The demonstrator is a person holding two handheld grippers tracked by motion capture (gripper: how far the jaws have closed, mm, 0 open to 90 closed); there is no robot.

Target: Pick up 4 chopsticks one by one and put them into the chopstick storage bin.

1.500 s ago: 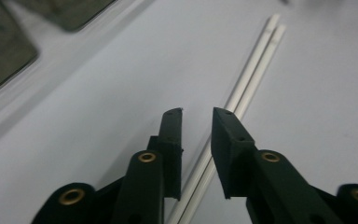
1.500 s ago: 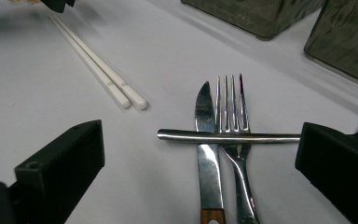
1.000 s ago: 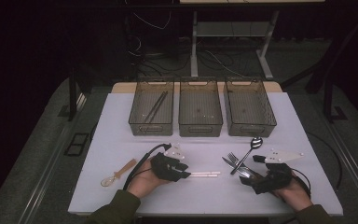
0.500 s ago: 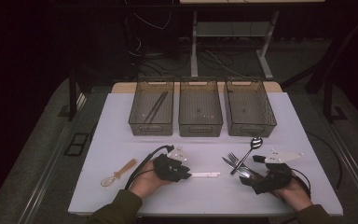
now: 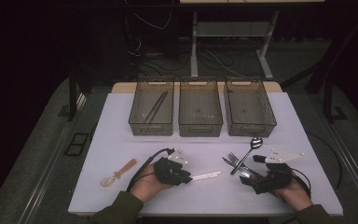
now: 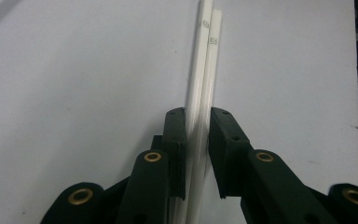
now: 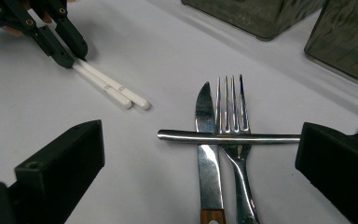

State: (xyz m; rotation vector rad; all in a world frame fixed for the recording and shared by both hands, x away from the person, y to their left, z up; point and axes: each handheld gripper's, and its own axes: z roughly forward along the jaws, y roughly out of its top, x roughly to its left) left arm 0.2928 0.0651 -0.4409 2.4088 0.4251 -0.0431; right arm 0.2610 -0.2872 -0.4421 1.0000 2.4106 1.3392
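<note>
White chopsticks (image 6: 200,88): a pair lying side by side on the counter (image 5: 121,140), running between the jaws of the left tongs (image 5: 185,177) and out past their tips.
Left tongs state: jaws drawn in against both sticks, one on each flank; judged clenched on the pair, which is not yet lifted.
Change noted: a second ago the left tongs sat short of the sticks; they have since slid forward along them. This suggests the pick-up is now under way.
Right tongs (image 7: 200,186): released, jaws spread wide and low over the counter.
Ahead of right tongs: steel fork (image 7: 233,116) and wood-handled knife (image 7: 205,140) side by side, a spoon (image 5: 251,145) laid with its handle across both. No change from a second ago.
Beyond left tongs, outer side: wooden spoon (image 5: 117,172), well apart.
Left bin (image 5: 152,108): holds dark chopsticks (image 5: 156,105), laid lengthwise.
Middle bin (image 5: 200,108): nothing of size visible.
Right bin (image 5: 249,108): nothing of size visible.
Judgement: white pair likely belongs in the left bin, with the dark sticks.
</note>
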